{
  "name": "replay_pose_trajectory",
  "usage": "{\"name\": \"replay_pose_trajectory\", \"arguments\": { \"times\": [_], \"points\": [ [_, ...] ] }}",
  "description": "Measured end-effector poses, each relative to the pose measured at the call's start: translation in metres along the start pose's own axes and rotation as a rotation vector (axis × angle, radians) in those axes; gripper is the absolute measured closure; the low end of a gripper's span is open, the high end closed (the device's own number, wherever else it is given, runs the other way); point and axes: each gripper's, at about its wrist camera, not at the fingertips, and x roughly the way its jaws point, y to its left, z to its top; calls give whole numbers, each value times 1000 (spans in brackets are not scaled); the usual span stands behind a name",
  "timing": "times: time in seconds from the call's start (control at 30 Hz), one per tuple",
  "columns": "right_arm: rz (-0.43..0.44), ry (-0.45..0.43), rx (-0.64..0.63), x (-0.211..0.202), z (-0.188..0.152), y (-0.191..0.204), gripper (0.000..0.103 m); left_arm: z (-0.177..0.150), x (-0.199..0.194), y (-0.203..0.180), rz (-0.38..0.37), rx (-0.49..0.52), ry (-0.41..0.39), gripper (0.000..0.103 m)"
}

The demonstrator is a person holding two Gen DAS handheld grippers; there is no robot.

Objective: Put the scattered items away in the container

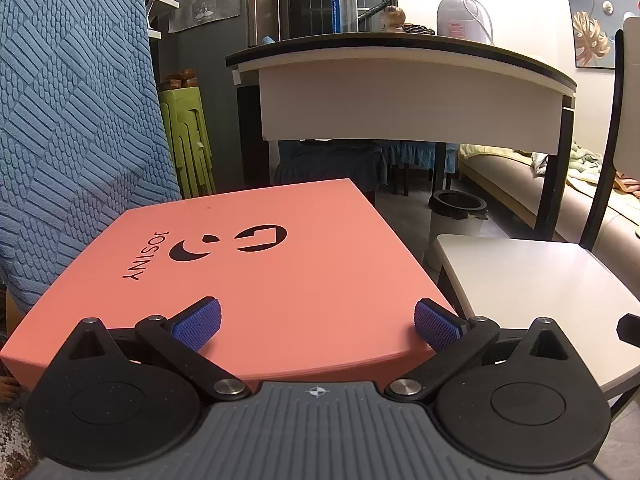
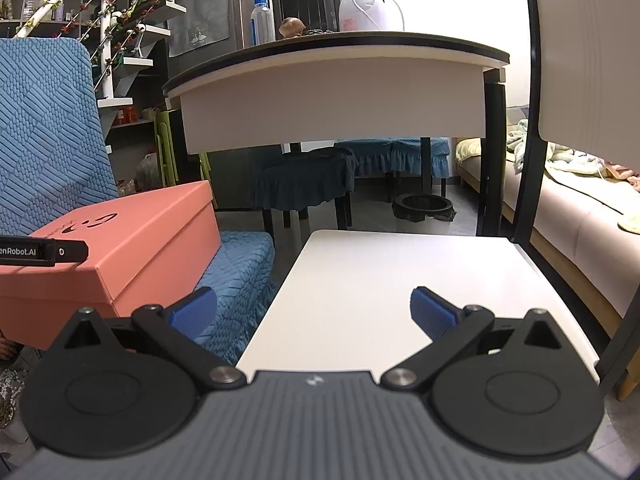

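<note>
A salmon-pink lidded box (image 1: 256,280) with a black logo rests on a blue-covered chair seat. My left gripper (image 1: 318,326) hovers open just over the box's near edge, its blue pads (image 1: 198,324) spread wide with nothing between them. In the right wrist view the same box (image 2: 132,248) lies at the left with its lid shut, and the tip of the left gripper shows above it. Over a white chair seat (image 2: 400,280), my right gripper (image 2: 314,312) is open and empty. No scattered items are in view.
A blue textured chair back (image 1: 72,120) rises behind the box. A white chair seat (image 1: 540,292) stands right of it, with a dark chair frame (image 2: 532,120). A dining table (image 1: 400,92) with a bottle stands ahead, a black-lined bin (image 1: 458,216) beneath it, and a sofa (image 2: 580,208) to the right.
</note>
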Motion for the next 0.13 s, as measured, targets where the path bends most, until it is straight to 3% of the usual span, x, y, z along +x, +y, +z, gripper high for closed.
{"name": "replay_pose_trajectory", "arguments": {
  "times": [0.13],
  "points": [
    [-6, -3, 2, 1, 1, 0, 0, 0, 0, 1, -3, 4, -1, 0]
  ]
}}
